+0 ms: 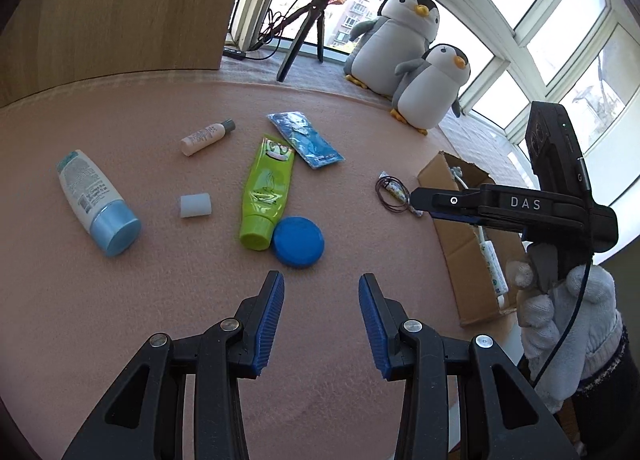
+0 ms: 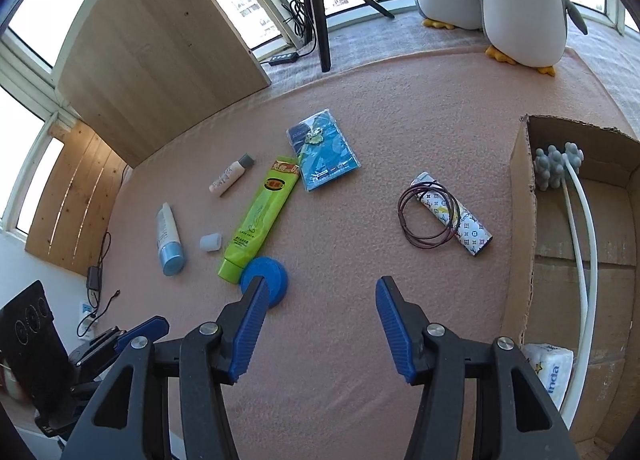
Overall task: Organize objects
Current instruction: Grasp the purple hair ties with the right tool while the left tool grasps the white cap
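Bottom centre, your left gripper (image 1: 321, 286): jaws apart, empty.
Your right gripper (image 2: 319, 288): jaws apart, empty.
Centre: green tube (image 2: 260, 218) touching blue lid (image 2: 269, 274).

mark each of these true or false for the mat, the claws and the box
1. Both claws, left claw and right claw, are open and empty. True.
2. The green tube lies inside the cardboard box. False: it lies on the pink mat.
3. Thin hair ties rest over the patterned lighter. True.
4. The blue round lid sits on top of the white bottle. False: it lies beside the green tube's cap.
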The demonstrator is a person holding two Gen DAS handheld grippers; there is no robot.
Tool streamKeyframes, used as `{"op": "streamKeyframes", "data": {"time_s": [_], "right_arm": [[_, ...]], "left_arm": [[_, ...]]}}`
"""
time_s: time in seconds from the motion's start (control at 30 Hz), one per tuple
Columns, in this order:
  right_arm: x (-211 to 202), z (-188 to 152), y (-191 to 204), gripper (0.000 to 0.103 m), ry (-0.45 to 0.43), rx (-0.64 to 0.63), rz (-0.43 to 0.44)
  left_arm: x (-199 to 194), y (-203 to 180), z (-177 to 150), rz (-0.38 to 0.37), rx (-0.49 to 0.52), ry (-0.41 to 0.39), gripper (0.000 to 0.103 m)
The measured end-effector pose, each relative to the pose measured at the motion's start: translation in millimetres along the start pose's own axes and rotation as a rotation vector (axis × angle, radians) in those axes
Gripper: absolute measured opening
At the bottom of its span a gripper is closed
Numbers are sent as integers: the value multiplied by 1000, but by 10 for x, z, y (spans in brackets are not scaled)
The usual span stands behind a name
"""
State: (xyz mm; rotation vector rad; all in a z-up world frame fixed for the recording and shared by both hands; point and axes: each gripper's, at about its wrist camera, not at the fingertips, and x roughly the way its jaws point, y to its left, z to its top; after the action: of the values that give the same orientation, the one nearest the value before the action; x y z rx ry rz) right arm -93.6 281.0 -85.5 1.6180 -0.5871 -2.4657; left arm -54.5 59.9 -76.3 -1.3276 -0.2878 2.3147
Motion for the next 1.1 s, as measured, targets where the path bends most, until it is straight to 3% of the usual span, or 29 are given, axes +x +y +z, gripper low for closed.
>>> {"op": "streamKeyframes", "data": {"time_s": [0.43, 0.67, 0.87, 1.1], "right_arm": [[556, 465, -343, 52, 101, 92, -71], [736, 503, -289, 52, 138, 42, -146], [772, 420, -218, 55, 181, 55, -52], [777, 80, 59, 56, 232, 17, 40]], "left_arm": [[-170, 566, -123, 42, -112, -25, 42], [-168, 654, -115, 45, -125, -19, 42], [-138, 668, -98, 39, -124, -11, 42], [-48, 686, -48, 28, -123, 0, 42]]}}
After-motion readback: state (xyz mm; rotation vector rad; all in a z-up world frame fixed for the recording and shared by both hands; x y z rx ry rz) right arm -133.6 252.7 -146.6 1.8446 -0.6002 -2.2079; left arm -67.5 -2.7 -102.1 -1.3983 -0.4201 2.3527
